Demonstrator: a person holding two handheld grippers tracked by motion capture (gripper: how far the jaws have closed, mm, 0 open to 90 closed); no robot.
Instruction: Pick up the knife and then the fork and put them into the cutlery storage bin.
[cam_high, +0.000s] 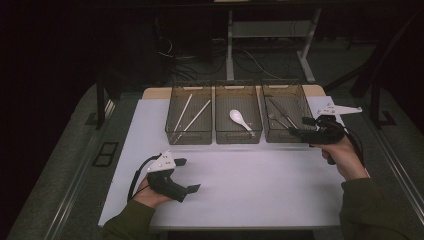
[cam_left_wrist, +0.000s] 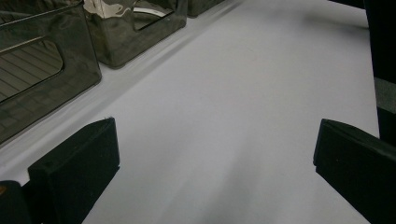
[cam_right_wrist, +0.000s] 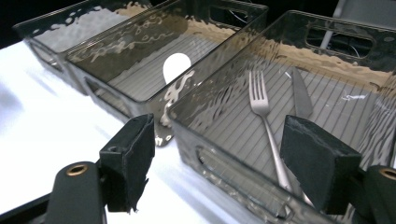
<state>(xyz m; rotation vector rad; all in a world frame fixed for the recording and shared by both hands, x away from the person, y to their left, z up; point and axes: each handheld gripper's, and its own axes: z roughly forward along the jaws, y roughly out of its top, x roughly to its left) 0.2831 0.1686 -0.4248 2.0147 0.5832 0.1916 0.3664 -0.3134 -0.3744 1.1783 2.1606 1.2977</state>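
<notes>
1. No readable text, labels, brands or numbers anywhere.
2. Small dark marks on the grey plate of the left gripper (cam_high: 181, 175), too small to make out.

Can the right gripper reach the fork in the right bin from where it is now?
Probably yes: the right gripper is open at the near wall of the bin, which has no lid, and the fork lies uncovered beside a knife.
</notes>
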